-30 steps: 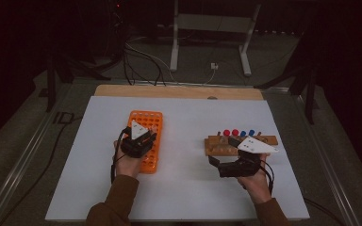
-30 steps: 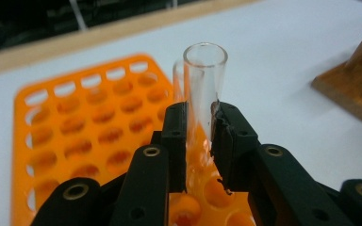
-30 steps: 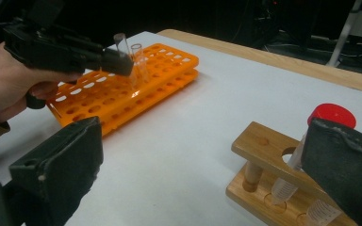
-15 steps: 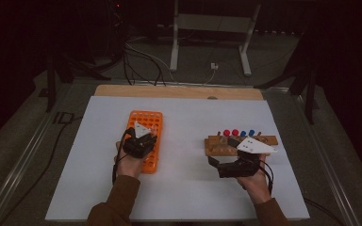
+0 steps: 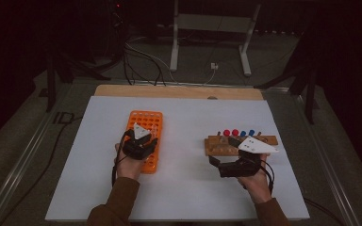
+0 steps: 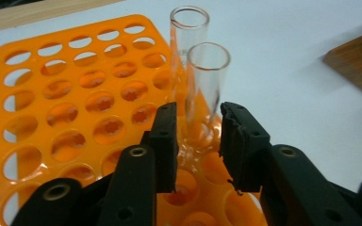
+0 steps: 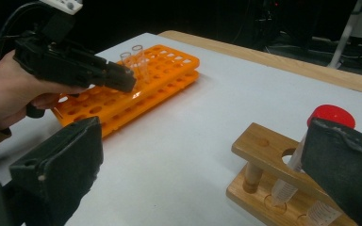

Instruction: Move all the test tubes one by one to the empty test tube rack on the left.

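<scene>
My left gripper, jaws apart, brackets the nearer glass tube at the orange rack's right edge; next, close gently; right gripper idles wide open by the wooden rack.

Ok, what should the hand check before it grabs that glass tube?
1. Left gripper open: ok.
2. Nearer glass tube between its jaws: ok.
3. Tube upright in the orange rack: ok.
4. Second glass tube behind stays out of the jaws: ok.
5. Jaws touching the glass: cannot tell.
6. Right gripper open, away by the wooden rack: ok.
</scene>
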A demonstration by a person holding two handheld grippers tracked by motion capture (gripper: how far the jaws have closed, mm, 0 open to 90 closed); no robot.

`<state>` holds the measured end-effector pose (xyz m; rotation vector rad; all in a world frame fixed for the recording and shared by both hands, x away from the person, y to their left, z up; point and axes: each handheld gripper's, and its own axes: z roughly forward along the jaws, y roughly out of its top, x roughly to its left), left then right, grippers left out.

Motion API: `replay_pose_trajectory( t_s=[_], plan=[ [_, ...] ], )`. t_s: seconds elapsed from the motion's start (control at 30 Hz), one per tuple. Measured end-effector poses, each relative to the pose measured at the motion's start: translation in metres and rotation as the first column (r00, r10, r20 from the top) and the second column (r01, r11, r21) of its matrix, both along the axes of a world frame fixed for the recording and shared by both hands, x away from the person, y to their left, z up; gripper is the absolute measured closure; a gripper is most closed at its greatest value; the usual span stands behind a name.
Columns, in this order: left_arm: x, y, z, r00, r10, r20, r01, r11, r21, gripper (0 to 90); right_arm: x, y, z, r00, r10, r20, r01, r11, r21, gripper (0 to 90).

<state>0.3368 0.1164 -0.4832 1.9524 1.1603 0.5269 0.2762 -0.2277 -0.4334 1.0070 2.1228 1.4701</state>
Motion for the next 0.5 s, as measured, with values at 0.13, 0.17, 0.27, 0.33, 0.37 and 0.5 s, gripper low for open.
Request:
replay_pose_trajectory(
  t_s=[0.13,0.17,0.27,0.33,0.37,0.5],
  plan=[
    [-0.006,0.002,0.006,0.9995,-0.001,0.03,0.002,0.9995,-0.031,58.3,0.0,0.001,0.0,1.0,0.0,0.0,0.0,1.0,-0.002,0.0],
    [-0.008,0.003,0.007,0.9993,-0.004,0.036,0.005,0.9993,-0.038,56.6,0.0,0.001,0.0,1.0,0.0,0.001,0.0,1.0,-0.003,0.0],
    [-0.013,0.004,0.012,0.9985,-0.005,0.055,0.009,0.998,-0.062,52.5,0.0,0.001,0.0,1.0,-0.001,0.0,0.001,1.0,-0.005,0.0],
    [-0.018,0.004,0.014,0.9981,0.0,0.062,0.006,0.9956,-0.094,48.3,0.0,0.001,0.001,1.0,-0.002,0.001,0.002,1.0,-0.003,0.0],
    [-0.02,0.005,0.016,0.9976,0.005,0.069,0.003,0.9947,-0.102,45.9,0.0,0.001,0.001,1.0,-0.002,0.001,0.002,1.0,-0.003,0.0],
    [-0.027,0.004,0.02,0.9957,0.009,0.093,0.001,0.9941,-0.108,32.6,0.0,0.0,0.001,1.0,-0.002,0.008,0.002,1.0,-0.002,0.0]
  ],
)
